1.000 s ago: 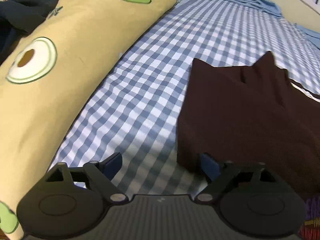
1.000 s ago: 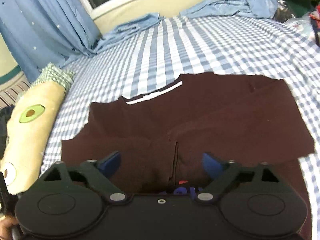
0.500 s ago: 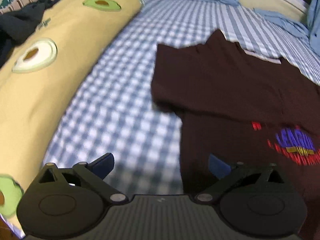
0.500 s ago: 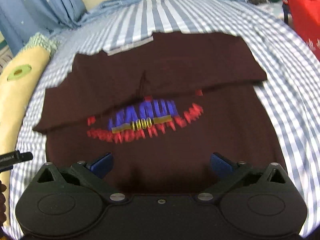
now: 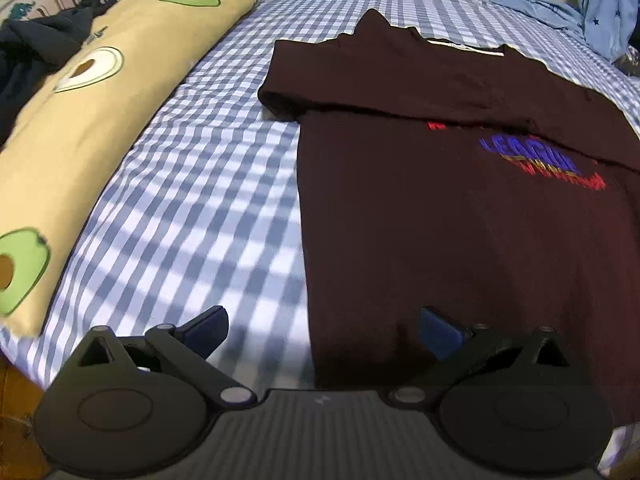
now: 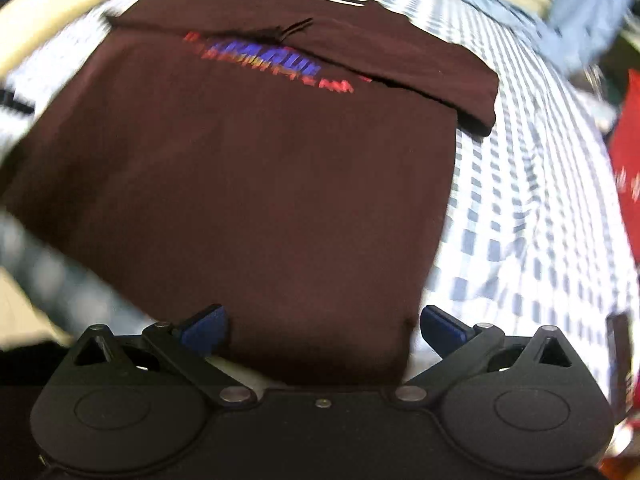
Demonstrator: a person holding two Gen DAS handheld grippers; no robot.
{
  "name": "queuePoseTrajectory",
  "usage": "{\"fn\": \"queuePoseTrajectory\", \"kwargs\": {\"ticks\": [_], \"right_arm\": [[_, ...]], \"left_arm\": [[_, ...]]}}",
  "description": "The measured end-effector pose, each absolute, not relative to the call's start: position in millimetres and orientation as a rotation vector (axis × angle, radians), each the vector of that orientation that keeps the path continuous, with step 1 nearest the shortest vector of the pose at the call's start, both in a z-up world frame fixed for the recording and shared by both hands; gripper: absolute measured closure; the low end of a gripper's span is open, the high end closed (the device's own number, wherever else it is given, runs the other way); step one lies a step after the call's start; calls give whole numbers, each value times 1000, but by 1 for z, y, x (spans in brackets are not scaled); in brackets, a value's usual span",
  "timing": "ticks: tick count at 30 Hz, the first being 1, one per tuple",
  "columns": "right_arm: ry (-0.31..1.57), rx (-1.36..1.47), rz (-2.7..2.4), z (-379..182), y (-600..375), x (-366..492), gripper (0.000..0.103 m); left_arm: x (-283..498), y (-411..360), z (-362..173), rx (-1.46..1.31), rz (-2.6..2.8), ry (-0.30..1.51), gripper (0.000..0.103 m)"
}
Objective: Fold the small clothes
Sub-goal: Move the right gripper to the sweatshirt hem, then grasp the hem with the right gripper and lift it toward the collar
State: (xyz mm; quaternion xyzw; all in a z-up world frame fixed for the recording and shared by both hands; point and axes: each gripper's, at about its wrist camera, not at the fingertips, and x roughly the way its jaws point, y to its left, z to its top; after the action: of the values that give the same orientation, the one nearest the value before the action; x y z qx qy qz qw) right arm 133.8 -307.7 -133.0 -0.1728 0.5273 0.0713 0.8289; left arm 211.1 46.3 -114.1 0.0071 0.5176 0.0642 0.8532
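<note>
**Now: both grippers wide, nothing held**

Dark maroon T-shirt (image 5: 460, 240) lies flat on the blue checked sheet (image 5: 200, 200), sleeves folded in over the printed chest. Left gripper (image 5: 322, 330) spread wide over the shirt's left hem corner, empty. Right gripper (image 6: 322, 328) equally wide over the right hem corner, empty. Avocado bolster (image 5: 80, 128) along the left, red bag (image 6: 626, 168) at the right; neither blocks.

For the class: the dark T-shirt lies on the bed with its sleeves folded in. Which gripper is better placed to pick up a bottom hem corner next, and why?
Probably the right gripper: it is open with the T-shirt's hem corner between its fingers. The left gripper, also open, straddles the shirt's side edge above the hem.
</note>
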Motion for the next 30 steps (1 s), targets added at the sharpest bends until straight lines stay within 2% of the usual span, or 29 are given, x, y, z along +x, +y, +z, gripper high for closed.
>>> {"fn": "queuePoseTrajectory", "kwargs": {"ticks": [10, 17, 24, 25, 26, 28, 30], "right_arm": [[955, -801, 344, -171, -305, 75, 1], [848, -864, 317, -184, -290, 72, 1], [651, -1008, 347, -193, -276, 67, 2], [650, -999, 347, -189, -275, 69, 13], [656, -983, 347, -186, -275, 72, 30], [684, -940, 359, -176, -274, 81, 37], [710, -901, 383, -168, -275, 90, 52]], "left_arm": [[148, 12, -96, 40, 133, 1032, 1], [128, 7, -93, 48, 125, 1026, 1], [116, 8, -95, 28, 87, 1025, 1], [115, 7, -96, 35, 75, 1025, 1], [113, 6, -96, 42, 61, 1020, 1], [110, 3, -97, 53, 30, 1002, 1], [106, -3, -99, 76, -4, 976, 1]]}}
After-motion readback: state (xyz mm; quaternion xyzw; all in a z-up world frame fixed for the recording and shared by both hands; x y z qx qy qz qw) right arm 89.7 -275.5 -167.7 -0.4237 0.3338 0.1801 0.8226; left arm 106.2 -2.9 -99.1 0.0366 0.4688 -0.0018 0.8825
